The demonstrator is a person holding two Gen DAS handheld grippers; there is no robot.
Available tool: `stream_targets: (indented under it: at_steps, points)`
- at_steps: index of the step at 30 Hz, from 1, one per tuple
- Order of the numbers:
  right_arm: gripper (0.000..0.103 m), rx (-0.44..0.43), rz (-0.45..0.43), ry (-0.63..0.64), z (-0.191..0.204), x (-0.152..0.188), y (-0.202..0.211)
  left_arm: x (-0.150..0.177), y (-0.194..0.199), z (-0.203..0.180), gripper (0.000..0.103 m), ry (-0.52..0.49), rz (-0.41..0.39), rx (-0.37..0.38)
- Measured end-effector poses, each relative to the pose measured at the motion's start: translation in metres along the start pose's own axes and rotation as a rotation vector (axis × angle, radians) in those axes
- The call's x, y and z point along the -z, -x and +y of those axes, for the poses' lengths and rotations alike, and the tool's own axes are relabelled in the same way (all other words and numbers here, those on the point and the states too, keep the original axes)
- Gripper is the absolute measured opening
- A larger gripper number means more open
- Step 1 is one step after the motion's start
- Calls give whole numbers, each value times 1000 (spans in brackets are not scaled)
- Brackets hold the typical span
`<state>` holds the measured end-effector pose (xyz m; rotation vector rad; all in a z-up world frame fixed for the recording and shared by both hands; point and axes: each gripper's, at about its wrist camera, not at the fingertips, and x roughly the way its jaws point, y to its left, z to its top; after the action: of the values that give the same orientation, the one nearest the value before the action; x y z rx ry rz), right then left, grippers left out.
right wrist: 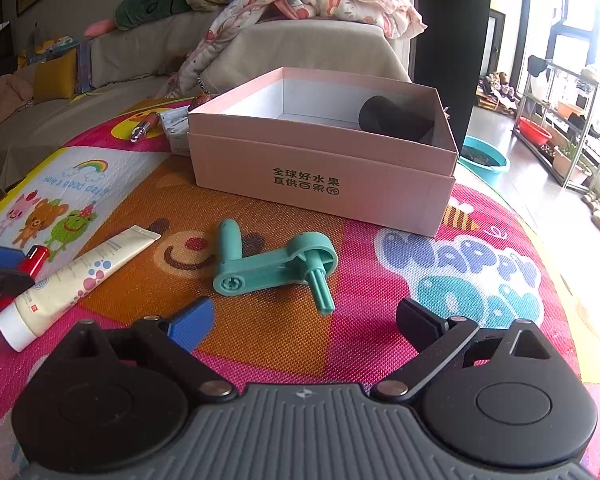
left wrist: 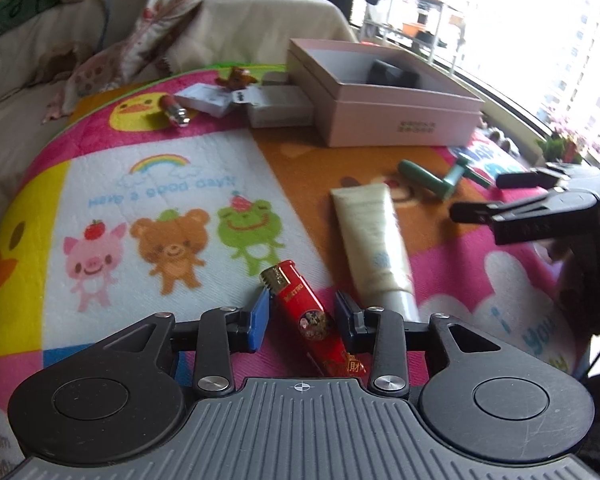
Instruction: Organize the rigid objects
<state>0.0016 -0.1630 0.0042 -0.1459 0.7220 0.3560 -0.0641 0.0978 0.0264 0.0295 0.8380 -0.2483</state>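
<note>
Cartoon-printed mat [left wrist: 172, 184] carries everything: the left gripper [left wrist: 302, 312] straddles a red lighter [left wrist: 304, 312], jaws spread; the right gripper [right wrist: 304, 320] gapes near a green crank [right wrist: 276, 268]; pink box [right wrist: 324, 184] beyond.

Left tongs [left wrist: 302, 314] parted narrowly, low; right tongs [right wrist: 304, 320] spread wide, low.

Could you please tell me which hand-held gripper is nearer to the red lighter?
Left. The left hand-held gripper straddles the red lighter; the right hand-held gripper faces the teal crank, away from it.
</note>
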Motion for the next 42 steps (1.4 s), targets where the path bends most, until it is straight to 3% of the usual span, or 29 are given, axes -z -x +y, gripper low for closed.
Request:
stream_targets:
  at_steps: [4,10,18,24,28,32,34,38,42]
  points:
    - [98,-1,0,0,0,0,0,-1,-6,-6,28,-54,-34,0]
    - [98,-1,0,0,0,0,0,-9,-21,-13,28,-129,-80,-30]
    - [98,2,-1,4,0,0,0,1,-4,-4,29,-38,-30,15]
    - [98,-6,5,9,2,-3,-3,3,-7,-5,30,-30,-52,21]
    - [98,-15,1,25,6,-11,-10,4,-10,-15,29,-71,-71,-15]
    - [85,-28,-24,50,13,-17,-15,8,-9,-18,29,-60,-102,-37]
    - [72,-41,-33,72,18,-18,-16,11,-9,-21,27,-79,-128,-41]
    - [71,-38,-54,118,22,-17,-4,11,-9,-22,27,-94,-140,-39]
    - [71,-58,-73,135,16,-11,22,6,-2,-26,27,-121,-151,31]
